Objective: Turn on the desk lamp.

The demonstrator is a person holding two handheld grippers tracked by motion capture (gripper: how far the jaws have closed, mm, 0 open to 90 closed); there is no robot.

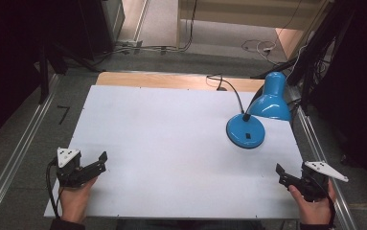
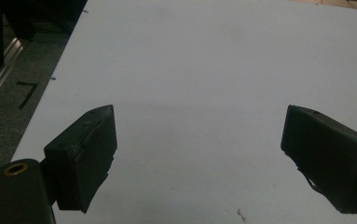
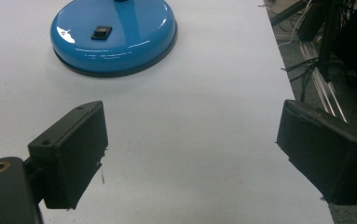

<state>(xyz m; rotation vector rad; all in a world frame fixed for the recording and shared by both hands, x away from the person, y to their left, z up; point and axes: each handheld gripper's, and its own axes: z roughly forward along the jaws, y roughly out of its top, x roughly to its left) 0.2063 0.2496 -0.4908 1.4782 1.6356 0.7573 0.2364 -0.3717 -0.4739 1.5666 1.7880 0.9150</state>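
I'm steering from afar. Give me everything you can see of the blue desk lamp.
The blue desk lamp stands upright on the white table, at its far right. Its glossy round base looks like painted metal and carries a small black switch. A thin black neck arcs up from the base to a bell-shaped shade that hangs just behind it, facing down. It does not look lit. Nothing grips it; the right gripper is nearest, with open jaws.

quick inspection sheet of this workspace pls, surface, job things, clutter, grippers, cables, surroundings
surface: white rectangular board, bare in front of both grippers
job's things: blue metal desk lamp, round base with black switch, shade tipped down at far right
clutter: nothing seen
grippers: left gripper open, empty; right gripper open, empty, nearer the lamp
cables: black lamp cord runs off the far edge
surroundings: grey floor, metal rails, loose wires beyond
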